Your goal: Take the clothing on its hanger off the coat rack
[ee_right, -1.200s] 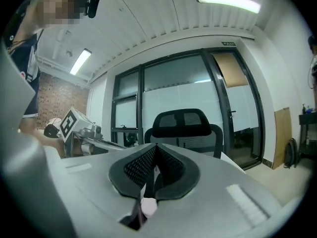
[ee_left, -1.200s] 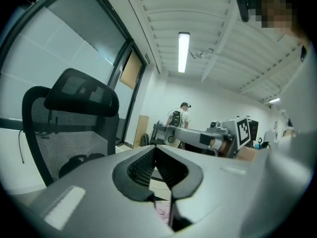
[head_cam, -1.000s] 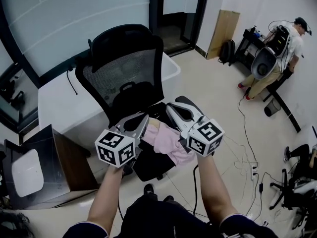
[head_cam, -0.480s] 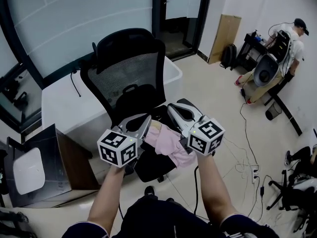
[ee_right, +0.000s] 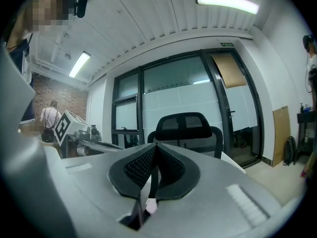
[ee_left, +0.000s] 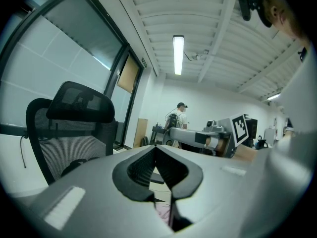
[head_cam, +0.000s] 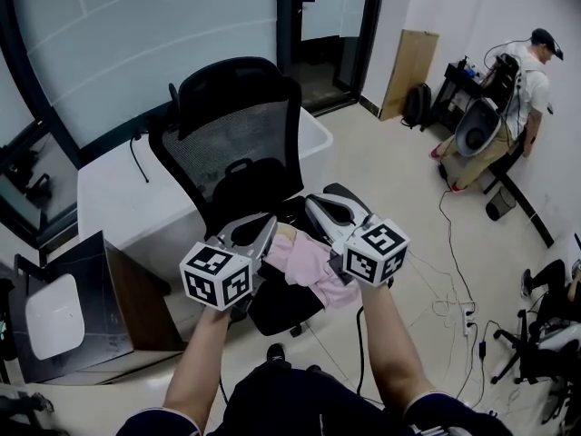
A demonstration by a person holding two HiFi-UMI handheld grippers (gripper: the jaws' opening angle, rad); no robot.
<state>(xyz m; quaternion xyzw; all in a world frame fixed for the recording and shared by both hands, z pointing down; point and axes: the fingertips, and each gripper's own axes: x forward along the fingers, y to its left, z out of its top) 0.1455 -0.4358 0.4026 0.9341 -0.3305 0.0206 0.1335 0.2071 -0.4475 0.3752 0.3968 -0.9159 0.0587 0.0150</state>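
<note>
Pink garment at the chair, both grippers closed
Soft, crumpled pink clothing [head_cam: 310,263] lies on the padded seat of the black mesh-backed office chair [head_cam: 238,134]; the left gripper [head_cam: 268,222] and right gripper [head_cam: 314,204] hover over it, jaws pressed together, empty

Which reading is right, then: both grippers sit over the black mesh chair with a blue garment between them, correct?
Not quite: the garment is pink, not blue. The head view shows the pink garment between the left gripper and the right gripper, over the black mesh chair.
</note>
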